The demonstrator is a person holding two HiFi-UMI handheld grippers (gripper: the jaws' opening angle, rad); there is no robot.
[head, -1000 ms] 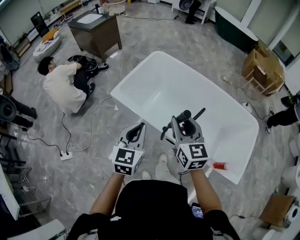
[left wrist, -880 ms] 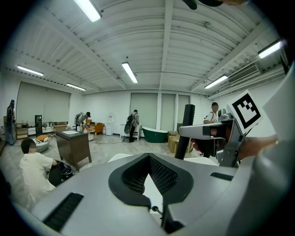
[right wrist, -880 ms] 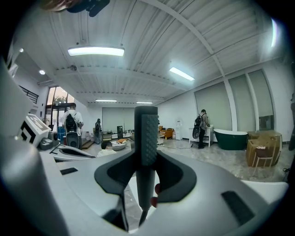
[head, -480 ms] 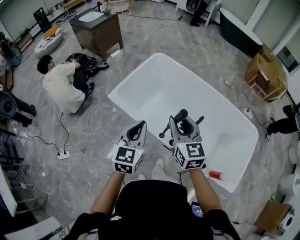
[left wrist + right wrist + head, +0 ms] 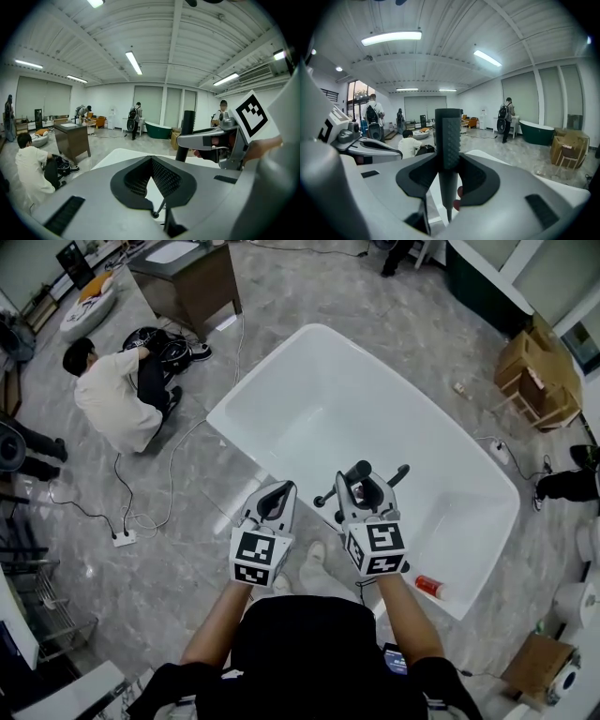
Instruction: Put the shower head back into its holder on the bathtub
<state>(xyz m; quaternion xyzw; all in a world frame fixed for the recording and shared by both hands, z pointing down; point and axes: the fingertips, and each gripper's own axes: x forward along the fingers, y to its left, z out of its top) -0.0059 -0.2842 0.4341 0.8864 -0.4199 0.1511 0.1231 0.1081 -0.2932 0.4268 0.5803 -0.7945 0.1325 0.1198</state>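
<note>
Right claw [image 5: 362, 487] clamps one shower head [image 5: 447, 136]; left claw [image 5: 274, 500] closed, empty; one bathtub [image 5: 375, 418].

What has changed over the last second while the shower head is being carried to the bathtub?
Both grippers have moved a little forward, closer to the near rim of the bathtub, and the head view has shifted with the person. Nothing was grasped or released: the right gripper stays shut on the black shower head; the left gripper stays empty, jaws together. The red bottle at the tub's corner is unmoved.

Dark ribbed shower head [image 5: 447, 140] stands upright over white bathtub [image 5: 375, 409]
</note>
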